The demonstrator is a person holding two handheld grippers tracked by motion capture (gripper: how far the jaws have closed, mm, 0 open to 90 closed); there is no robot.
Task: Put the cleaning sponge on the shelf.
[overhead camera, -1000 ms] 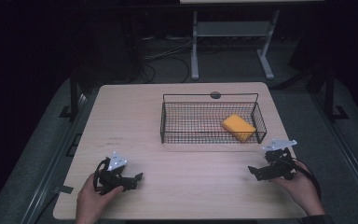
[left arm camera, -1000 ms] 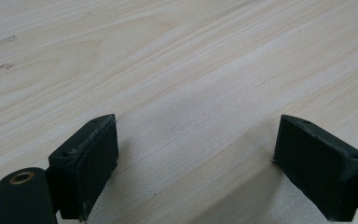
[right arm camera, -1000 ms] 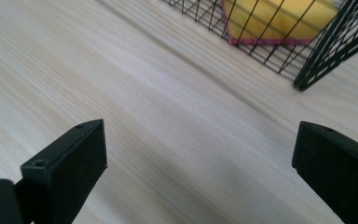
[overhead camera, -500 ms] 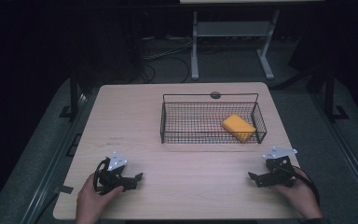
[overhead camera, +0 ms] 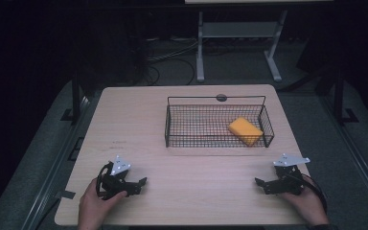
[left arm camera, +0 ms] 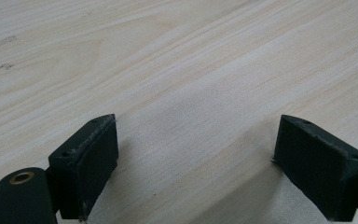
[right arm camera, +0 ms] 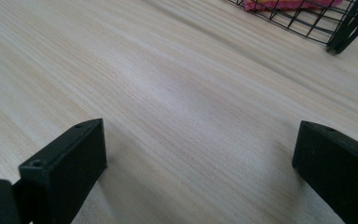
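Blocky black fingers (left arm camera: 86,163) of the left gripper (overhead camera: 135,184) and right gripper (overhead camera: 264,185) stand spread wide over bare pale woodgrain table (overhead camera: 139,120). Well beyond, a rectangular black wire basket (overhead camera: 172,125) holds a soft yellow sponge (overhead camera: 245,130) at its right end.

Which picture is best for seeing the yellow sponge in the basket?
The high view. There the whole yellow sponge lies in the right end of the wire basket, seen from above. The right gripper view catches just a pinkish edge behind the basket's mesh at the top. The left gripper view looks at bare table.
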